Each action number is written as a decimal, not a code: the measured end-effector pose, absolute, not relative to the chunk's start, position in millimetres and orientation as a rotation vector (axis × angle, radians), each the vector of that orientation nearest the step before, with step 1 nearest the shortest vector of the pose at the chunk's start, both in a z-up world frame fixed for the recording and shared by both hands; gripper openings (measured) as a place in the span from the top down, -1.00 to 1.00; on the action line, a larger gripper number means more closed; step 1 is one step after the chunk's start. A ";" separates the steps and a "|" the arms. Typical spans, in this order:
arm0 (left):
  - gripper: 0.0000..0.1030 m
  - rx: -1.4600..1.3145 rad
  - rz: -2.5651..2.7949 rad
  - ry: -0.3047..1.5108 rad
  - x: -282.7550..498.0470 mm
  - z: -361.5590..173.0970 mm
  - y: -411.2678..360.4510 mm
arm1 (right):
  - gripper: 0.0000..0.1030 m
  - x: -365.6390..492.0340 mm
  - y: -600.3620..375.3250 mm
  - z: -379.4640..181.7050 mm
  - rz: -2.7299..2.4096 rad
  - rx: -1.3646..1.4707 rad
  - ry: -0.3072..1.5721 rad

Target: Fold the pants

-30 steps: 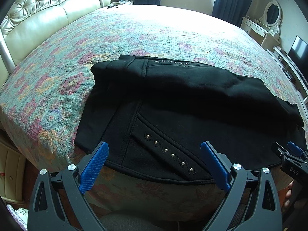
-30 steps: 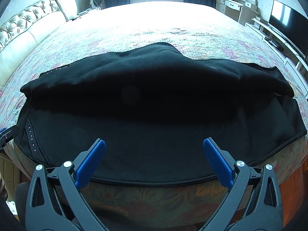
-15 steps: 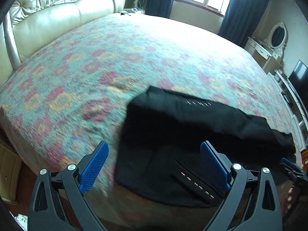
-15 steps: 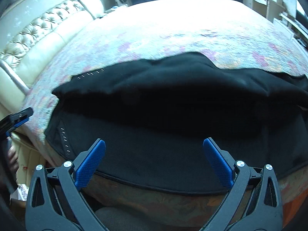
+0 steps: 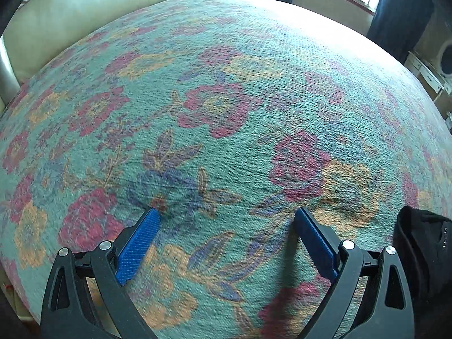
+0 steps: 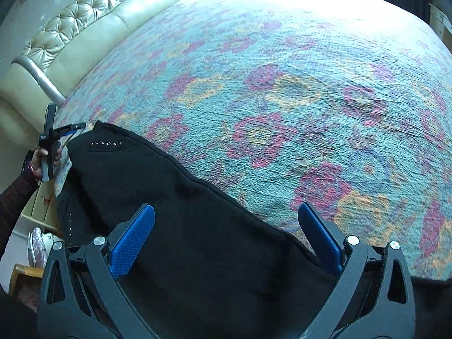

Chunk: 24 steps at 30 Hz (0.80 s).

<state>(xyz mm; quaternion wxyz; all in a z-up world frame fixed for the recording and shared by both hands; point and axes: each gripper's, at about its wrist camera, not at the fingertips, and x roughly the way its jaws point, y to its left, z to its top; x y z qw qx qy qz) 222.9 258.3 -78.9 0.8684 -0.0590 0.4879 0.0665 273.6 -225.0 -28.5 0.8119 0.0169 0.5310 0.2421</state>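
Pants [image 6: 180,212]: black, on the bedspread's near left part, far edge running diagonally from the studded corner.
Right gripper [image 6: 226,234]: spread wide above the pants, holding nothing.
Left gripper [image 5: 226,237]: spread over bare bedspread [image 5: 226,113], pants just to its right.
Room: floral cover stretches far and right.

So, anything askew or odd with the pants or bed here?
Nothing damaged. The black pants lie slanted at the near edge of the floral bedspread. Both grippers, left and right, are open and empty.
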 end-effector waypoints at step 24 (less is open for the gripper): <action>-0.88 -0.381 -0.560 1.193 256.0 -62.9 156.7 | -0.01 284.7 -213.8 -60.2 0.637 -0.063 1.280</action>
